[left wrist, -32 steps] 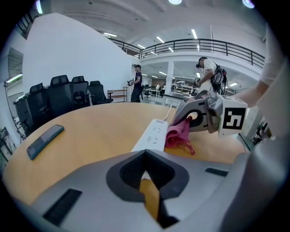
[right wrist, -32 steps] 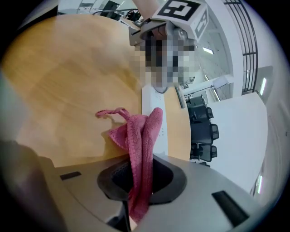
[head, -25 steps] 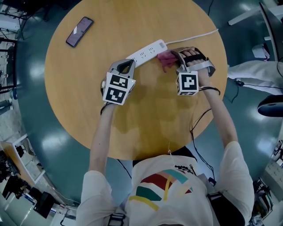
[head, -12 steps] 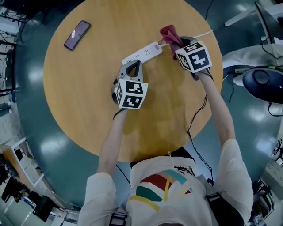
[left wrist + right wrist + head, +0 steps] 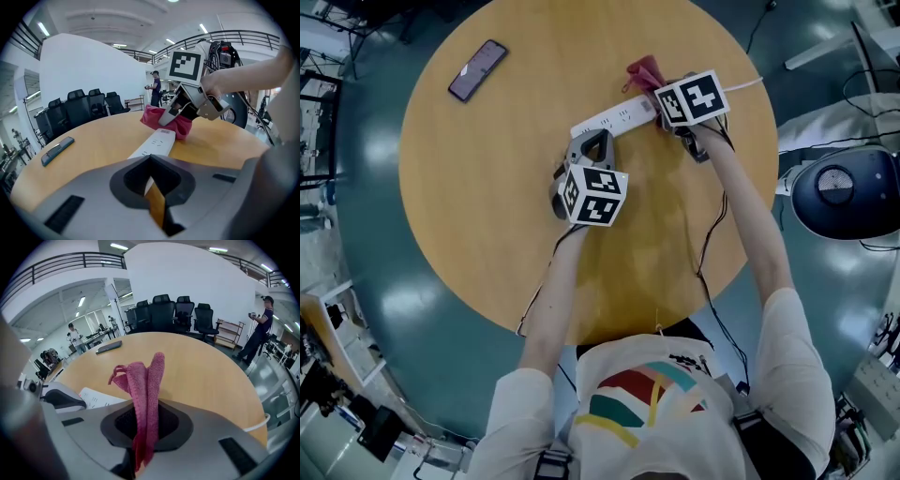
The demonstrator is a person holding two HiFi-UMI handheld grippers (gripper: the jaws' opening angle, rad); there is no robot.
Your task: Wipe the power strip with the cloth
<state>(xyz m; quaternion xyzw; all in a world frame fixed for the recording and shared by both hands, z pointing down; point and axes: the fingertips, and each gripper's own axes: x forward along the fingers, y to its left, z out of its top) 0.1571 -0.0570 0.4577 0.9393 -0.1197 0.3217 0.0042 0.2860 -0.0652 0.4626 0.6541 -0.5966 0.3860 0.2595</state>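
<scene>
A white power strip lies slantwise on the round wooden table. In the left gripper view the power strip runs away from my jaws. My left gripper is shut with nothing in it, its tip at the strip's near side by the left end. My right gripper is shut on a pink cloth at the strip's cable end. The cloth sticks up between the right jaws. From the left gripper view, the cloth touches the far end of the strip under the right gripper.
A dark phone lies at the table's far left. The strip's white cable runs off the right edge. A round chair base stands on the floor to the right. Black office chairs stand beyond the table.
The right gripper has swung round and carried the cloth from beside the strip up to its cable end. The left gripper has shifted right along the strip.
</scene>
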